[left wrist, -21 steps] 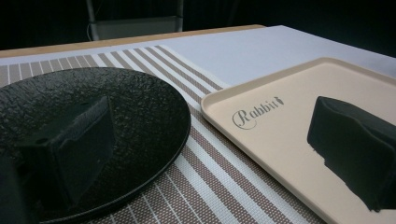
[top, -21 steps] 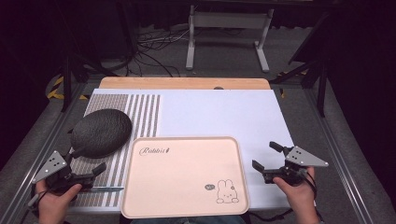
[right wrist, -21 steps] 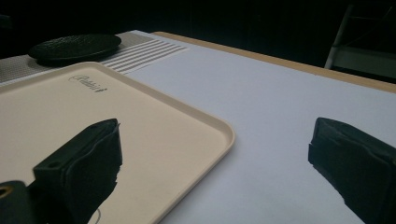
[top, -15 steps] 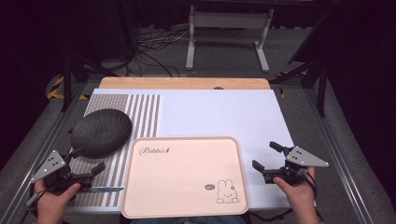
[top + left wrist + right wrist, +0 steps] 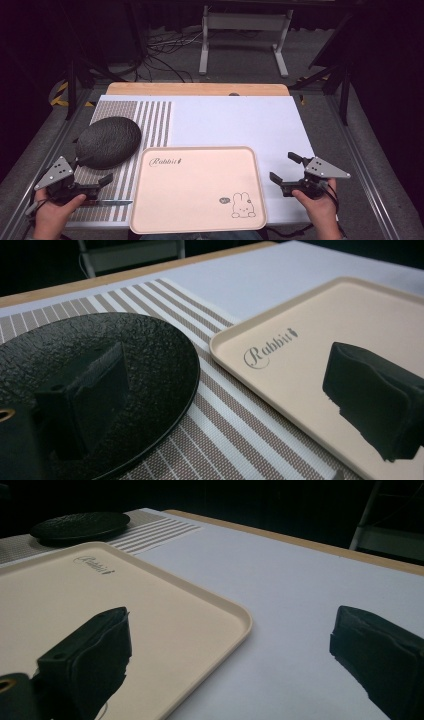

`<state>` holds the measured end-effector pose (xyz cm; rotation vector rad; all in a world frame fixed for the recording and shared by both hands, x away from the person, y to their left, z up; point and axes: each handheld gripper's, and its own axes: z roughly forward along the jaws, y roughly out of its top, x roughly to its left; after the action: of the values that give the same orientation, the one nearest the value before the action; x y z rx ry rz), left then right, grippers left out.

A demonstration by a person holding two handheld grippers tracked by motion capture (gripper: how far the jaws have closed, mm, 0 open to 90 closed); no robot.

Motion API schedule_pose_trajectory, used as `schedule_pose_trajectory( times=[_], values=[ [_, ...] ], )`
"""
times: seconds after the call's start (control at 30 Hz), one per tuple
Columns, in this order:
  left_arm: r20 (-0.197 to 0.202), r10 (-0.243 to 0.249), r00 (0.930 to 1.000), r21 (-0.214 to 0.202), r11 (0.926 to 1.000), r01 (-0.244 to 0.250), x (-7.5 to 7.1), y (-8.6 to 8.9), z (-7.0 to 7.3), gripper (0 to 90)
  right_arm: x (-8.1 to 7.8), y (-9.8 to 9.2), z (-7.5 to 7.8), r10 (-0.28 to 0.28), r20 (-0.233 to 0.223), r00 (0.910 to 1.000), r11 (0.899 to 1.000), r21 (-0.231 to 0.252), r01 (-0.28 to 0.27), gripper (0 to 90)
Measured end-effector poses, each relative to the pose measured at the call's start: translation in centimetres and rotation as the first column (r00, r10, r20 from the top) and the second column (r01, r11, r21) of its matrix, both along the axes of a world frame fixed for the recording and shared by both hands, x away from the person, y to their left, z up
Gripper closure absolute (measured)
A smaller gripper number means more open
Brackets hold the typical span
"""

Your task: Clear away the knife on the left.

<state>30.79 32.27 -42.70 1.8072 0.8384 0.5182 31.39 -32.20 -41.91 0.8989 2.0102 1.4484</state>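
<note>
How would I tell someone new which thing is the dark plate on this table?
Start at the brown-and-white striped placemat on the table's left side. On it, just left of and beyond the big pale pink rectangular tray printed "Rabbit", lies the black round textured plate. It is the only dark, round, rough-surfaced item; everything near it is pale and flat-edged.

A dark room surrounds the bench [image 5: 235, 90]. Beyond it, a grey floor [image 5: 240, 55] carries loose cables [image 5: 165, 42] and a white metal stand [image 5: 244, 22].

Pale pink tray [image 5: 197, 190] with rabbit drawing, black pebbled plate [image 5: 108, 141], brown-and-white striped mat [image 5: 152, 120], white tabletop [image 5: 235, 120].
</note>
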Motion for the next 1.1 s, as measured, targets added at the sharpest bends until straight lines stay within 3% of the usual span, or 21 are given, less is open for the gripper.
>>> schedule_pose_trajectory(
  times=[0.17,0.27,0.33,0.5,0.53,0.6,0.63,0.67,0.7,0.73,0.77,0.83,0.87,1.1],
  values=[
    [-0.032,-0.045,0.9985,0.041,0.9981,0.047,0.2,0.4,1.0,6.0,0.0,0.0,0.0,0.008,-0.003,1.0,1.0,0.0,-0.008,4.0],
    [-0.077,-0.138,0.9874,0.091,0.9853,0.145,0.6,0.4,1.7,6.9,0.1,0.2,-0.1,0.017,-0.007,0.9998,1.0,-0.008,-0.017,4.4],
    [-0.089,-0.147,0.9851,0.1,0.9828,0.155,0.7,0.4,1.9,6.0,0.1,0.2,-0.1,0.02,-0.008,0.9998,1.0,-0.009,-0.02,4.6],
    [-0.143,-0.168,0.9755,0.169,0.967,0.191,1.2,0.3,2.7,6.2,0.1,0.4,-0.1,0.032,-0.013,0.9994,0.999,-0.016,-0.032,4.6],
    [-0.151,-0.172,0.9735,0.218,0.9547,0.203,1.3,0.4,3.0,6.4,0.1,0.4,-0.1,0.032,-0.013,0.9994,0.999,-0.017,-0.033,4.6],
    [-0.16,-0.172,0.9719,0.232,0.9506,0.207,1.4,0.3,3.1,6.6,0.1,0.4,-0.1,0.033,-0.014,0.9993,0.999,-0.016,-0.033,4.6],
    [-0.178,-0.174,0.9685,0.273,0.9368,0.219,1.4,0.2,3.5,6.9,0.1,0.4,-0.1,0.033,-0.015,0.9993,0.999,-0.016,-0.033,4.7],
    [-0.178,-0.174,0.9685,0.273,0.9368,0.219,1.4,0.2,3.5,7.1,0.2,0.4,-0.2,0.034,-0.016,0.9993,0.999,-0.017,-0.035,4.6],
    [-0.195,-0.175,0.9649,0.303,0.9248,0.23,1.5,0.1,3.7,7.3,0.2,0.4,-0.2,0.035,-0.016,0.9993,0.999,-0.018,-0.036,4.6],
    [-0.204,-0.176,0.9632,0.319,0.9181,0.235,1.5,0.1,3.7,7.6,0.2,0.4,-0.2,0.035,-0.018,0.9992,0.999,-0.021,-0.036,4.6],
    [-0.204,-0.176,0.9632,0.319,0.9181,0.235,1.5,0.1,3.7,7.8,0.2,0.4,-0.2,0.035,-0.018,0.9992,0.999,-0.021,-0.036,4.6],
    [-0.224,-0.176,0.9586,0.36,0.899,0.249,1.4,-0.2,3.7,7.9,0.2,0.5,-0.2,0.037,-0.02,0.9991,0.999,-0.021,-0.038,4.5],
    [-0.24,-0.181,0.9539,0.383,0.8854,0.264,1.4,-0.5,3.7,8.1,0.2,0.5,-0.2,0.04,-0.021,0.999,0.999,-0.019,-0.04,4.5],
    [-0.303,-0.203,0.9311,0.442,0.8361,0.326,1.9,-0.7,3.9,11.8,0.2,0.5,-0.2,0.046,-0.024,0.9987,0.999,-0.016,-0.046,4.5]
  ],
)
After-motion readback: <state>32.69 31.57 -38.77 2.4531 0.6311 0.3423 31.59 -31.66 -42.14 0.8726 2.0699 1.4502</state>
